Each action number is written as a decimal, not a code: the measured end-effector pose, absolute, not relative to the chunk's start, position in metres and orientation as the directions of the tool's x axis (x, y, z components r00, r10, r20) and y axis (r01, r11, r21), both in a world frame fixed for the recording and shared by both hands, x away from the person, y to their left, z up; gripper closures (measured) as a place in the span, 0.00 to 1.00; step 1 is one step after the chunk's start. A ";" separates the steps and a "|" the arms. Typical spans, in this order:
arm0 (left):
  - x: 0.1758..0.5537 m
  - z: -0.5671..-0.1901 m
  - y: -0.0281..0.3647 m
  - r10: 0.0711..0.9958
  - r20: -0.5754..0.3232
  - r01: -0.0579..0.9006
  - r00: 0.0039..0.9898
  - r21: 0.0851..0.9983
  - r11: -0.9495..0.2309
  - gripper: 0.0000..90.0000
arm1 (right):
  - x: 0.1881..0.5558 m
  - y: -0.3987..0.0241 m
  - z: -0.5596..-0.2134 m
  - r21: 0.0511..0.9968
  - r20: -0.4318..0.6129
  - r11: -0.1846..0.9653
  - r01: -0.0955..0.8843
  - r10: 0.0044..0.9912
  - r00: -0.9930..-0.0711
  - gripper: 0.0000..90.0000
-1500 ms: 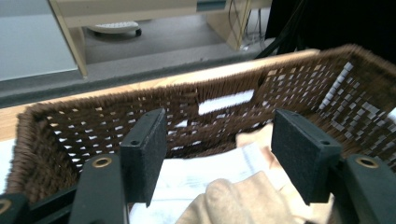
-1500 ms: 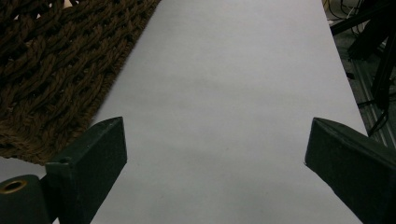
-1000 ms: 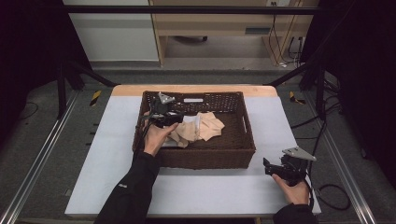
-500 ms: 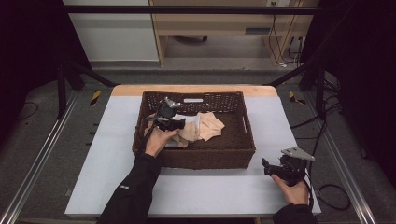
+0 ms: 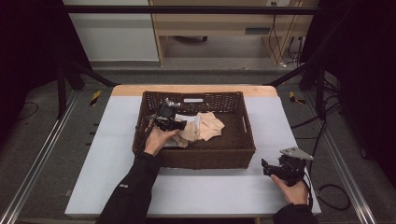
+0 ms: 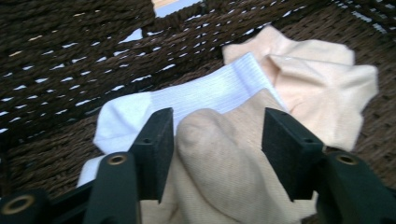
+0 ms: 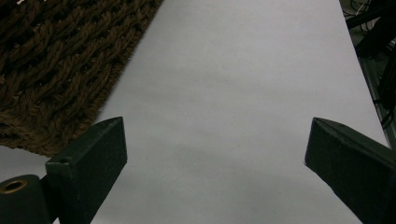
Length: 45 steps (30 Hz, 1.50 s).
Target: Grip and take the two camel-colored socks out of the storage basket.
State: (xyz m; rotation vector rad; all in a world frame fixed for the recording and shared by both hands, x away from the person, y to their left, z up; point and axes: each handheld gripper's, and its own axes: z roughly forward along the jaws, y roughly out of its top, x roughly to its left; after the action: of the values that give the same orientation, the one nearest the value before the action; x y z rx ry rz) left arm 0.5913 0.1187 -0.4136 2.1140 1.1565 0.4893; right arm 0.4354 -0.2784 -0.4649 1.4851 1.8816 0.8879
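Black fingers (image 6: 156,149) of the left gripper (image 6: 217,154) stand apart around a raised fold of beige sock (image 6: 219,172), the jaws having just been closing in; the left pad sits against the cloth's edge while a gap shows beside the right pad, so no firm clamp is seen. That beige sock lies in the left half of a dark brown woven basket (image 5: 205,156), overlapping a white ribbed sock (image 6: 187,100) that runs toward the basket's far left wall. More pale peach cloth (image 6: 322,88) lies crumpled just to the right of both, toward the basket's middle.

From above, the left gripper (image 5: 169,122) reaches into the basket from its near left corner, the person's left hand (image 5: 158,139) over the rim and a dark sleeve (image 5: 133,191) trailing back toward the near table edge. A small white label (image 5: 193,100) sits on the basket's far wall; its writing is too small to read.

Well apart, near the table's near right corner, the right gripper (image 5: 267,169) is held in the right hand (image 5: 293,189) over the pale grey table (image 5: 93,172), a grey three-cornered plate (image 5: 296,153) on top. Seen along its own length, its jaws are spread wide with nothing but bare tabletop between them, the basket's woven corner (image 7: 60,65) to their left.

No brand mark or legible lettering appears on the socks, basket or grippers.
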 end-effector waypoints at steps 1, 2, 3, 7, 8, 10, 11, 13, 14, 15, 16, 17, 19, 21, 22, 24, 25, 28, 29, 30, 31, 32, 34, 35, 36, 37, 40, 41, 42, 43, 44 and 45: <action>0.590 -0.413 0.118 0.839 0.008 0.584 0.544 0.714 -0.386 0.51 | 0.435 -0.279 -0.465 0.791 -0.036 0.159 0.591 0.976 -0.214 0.07; 0.590 -0.413 0.118 0.839 0.008 0.584 0.544 0.714 -0.386 0.54 | 0.435 -0.279 -0.465 0.791 -0.036 0.159 0.591 0.976 -0.214 0.07; 0.589 -0.411 0.118 0.836 0.007 0.581 0.548 0.716 -0.387 0.57 | 0.435 -0.279 -0.465 0.789 -0.036 0.160 0.593 0.976 -0.215 0.07; 0.587 -0.408 0.118 0.838 0.002 0.579 0.545 0.722 -0.379 0.66 | 0.435 -0.279 -0.465 0.790 -0.036 0.159 0.592 0.976 -0.214 0.07; 0.587 -0.408 0.117 0.835 -0.009 0.586 0.550 0.716 -0.378 0.71 | 0.436 -0.279 -0.465 0.789 -0.037 0.160 0.594 0.976 -0.213 0.07; 0.586 -0.409 0.115 0.830 -0.013 0.592 0.557 0.707 -0.387 0.75 | 0.436 -0.279 -0.465 0.788 -0.039 0.163 0.594 0.976 -0.216 0.07; 0.587 -0.409 0.114 0.826 -0.010 0.593 0.563 0.701 -0.395 0.75 | 0.435 -0.279 -0.465 0.787 -0.037 0.161 0.595 0.976 -0.215 0.07; 0.587 -0.412 0.111 0.814 -0.007 0.599 0.582 0.680 -0.423 0.71 | 0.435 -0.278 -0.465 0.787 -0.035 0.160 0.596 0.976 -0.215 0.07; 0.587 -0.412 0.111 0.814 -0.007 0.599 0.582 0.680 -0.423 0.69 | 0.435 -0.278 -0.465 0.787 -0.035 0.159 0.595 0.976 -0.215 0.07; 0.587 -0.412 0.108 0.804 0.002 0.596 0.595 0.670 -0.442 0.69 | 0.436 -0.278 -0.465 0.788 -0.035 0.160 0.595 0.976 -0.215 0.07; 0.587 -0.413 0.107 0.800 0.002 0.600 0.599 0.661 -0.451 0.71 | 0.436 -0.278 -0.465 0.788 -0.038 0.162 0.595 0.976 -0.215 0.07; 0.587 -0.413 0.107 0.800 0.002 0.600 0.599 0.661 -0.451 0.73 | 0.436 -0.279 -0.465 0.787 -0.038 0.163 0.595 0.976 -0.216 0.07; 0.586 -0.411 0.106 0.797 0.004 0.611 0.603 0.640 -0.466 0.85 | 0.436 -0.278 -0.465 0.787 -0.037 0.161 0.596 0.976 -0.214 0.07; 0.585 -0.409 0.107 0.795 0.004 0.609 0.606 0.641 -0.467 0.91 | 0.436 -0.279 -0.465 0.787 -0.040 0.164 0.595 0.975 -0.217 0.07; 0.585 -0.409 0.107 0.795 0.004 0.609 0.606 0.641 -0.467 0.92 | 0.436 -0.279 -0.465 0.787 -0.040 0.164 0.595 0.976 -0.216 0.07; 0.583 -0.406 0.108 0.793 -0.004 0.603 0.609 0.652 -0.460 0.94 | 0.436 -0.279 -0.465 0.787 -0.042 0.164 0.594 0.976 -0.215 0.07; 0.581 -0.403 0.109 0.789 0.004 0.585 0.614 0.669 -0.458 0.94 | 0.436 -0.279 -0.465 0.786 -0.038 0.160 0.598 0.977 -0.211 0.07; 0.577 -0.397 0.111 0.785 0.003 0.553 0.619 0.708 -0.439 0.94 | 0.436 -0.279 -0.465 0.787 -0.037 0.157 0.597 0.977 -0.208 0.07; 0.577 -0.397 0.111 0.785 0.003 0.553 0.619 0.708 -0.439 0.94 | 0.436 -0.279 -0.465 0.787 -0.037 0.157 0.597 0.977 -0.208 0.07; 0.576 -0.394 0.113 0.786 -0.007 0.540 0.618 0.731 -0.418 0.94 | 0.436 -0.279 -0.465 0.787 -0.037 0.157 0.597 0.977 -0.208 0.07; 0.575 -0.390 0.116 0.789 -0.024 0.522 0.614 0.762 -0.384 0.94 | 0.436 -0.280 -0.465 0.788 -0.039 0.158 0.595 0.977 -0.209 0.07; 0.575 -0.390 0.116 0.789 -0.024 0.522 0.614 0.762 -0.384 0.94 | 0.436 -0.280 -0.465 0.788 -0.038 0.157 0.596 0.978 -0.207 0.07; 0.572 -0.383 0.118 0.795 -0.026 0.498 0.605 0.792 -0.353 0.94 | 0.436 -0.280 -0.465 0.788 -0.033 0.152 0.597 0.978 -0.206 0.07; 0.571 -0.380 0.118 0.798 -0.022 0.487 0.603 0.802 -0.346 0.94 | 0.436 -0.280 -0.465 0.788 -0.033 0.152 0.597 0.978 -0.206 0.07; 0.571 -0.380 0.118 0.798 -0.022 0.487 0.603 0.802 -0.346 0.94 | 0.436 -0.280 -0.465 0.788 -0.033 0.152 0.597 0.978 -0.206 0.07; 0.567 -0.374 0.118 0.796 -0.025 0.463 0.605 0.824 -0.326 0.94 | 0.436 -0.280 -0.465 0.787 -0.034 0.153 0.598 0.978 -0.204 0.07; 0.561 -0.365 0.119 0.797 -0.027 0.426 0.603 0.855 -0.294 0.94 | 0.436 -0.280 -0.464 0.789 -0.035 0.151 0.596 0.979 -0.202 0.07; 0.559 -0.361 0.120 0.802 -0.024 0.413 0.597 0.866 -0.282 0.94 | 0.436 -0.281 -0.464 0.789 -0.035 0.150 0.596 0.979 -0.201 0.07; 0.559 -0.361 0.120 0.802 -0.024 0.413 0.597 0.866 -0.282 0.94 | 0.436 -0.281 -0.464 0.789 -0.034 0.149 0.595 0.979 -0.200 0.07; 0.555 -0.352 0.122 0.805 -0.033 0.389 0.593 0.886 -0.250 0.94 | 0.436 -0.281 -0.464 0.789 -0.035 0.149 0.596 0.979 -0.199 0.07; 0.555 -0.352 0.122 0.805 -0.033 0.389 0.593 0.886 -0.250 0.94 | 0.436 -0.281 -0.464 0.790 -0.034 0.149 0.595 0.979 -0.200 0.07; 0.550 -0.344 0.124 0.808 -0.035 0.364 0.588 0.903 -0.226 0.94 | 0.435 -0.281 -0.464 0.788 -0.034 0.149 0.597 0.979 -0.200 0.07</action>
State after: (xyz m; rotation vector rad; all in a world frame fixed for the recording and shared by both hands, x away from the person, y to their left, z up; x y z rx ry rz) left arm 0.5495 0.1245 -0.3435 1.8235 0.9537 0.5585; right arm 0.4355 -0.2809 -0.4641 1.5008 1.8695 0.8815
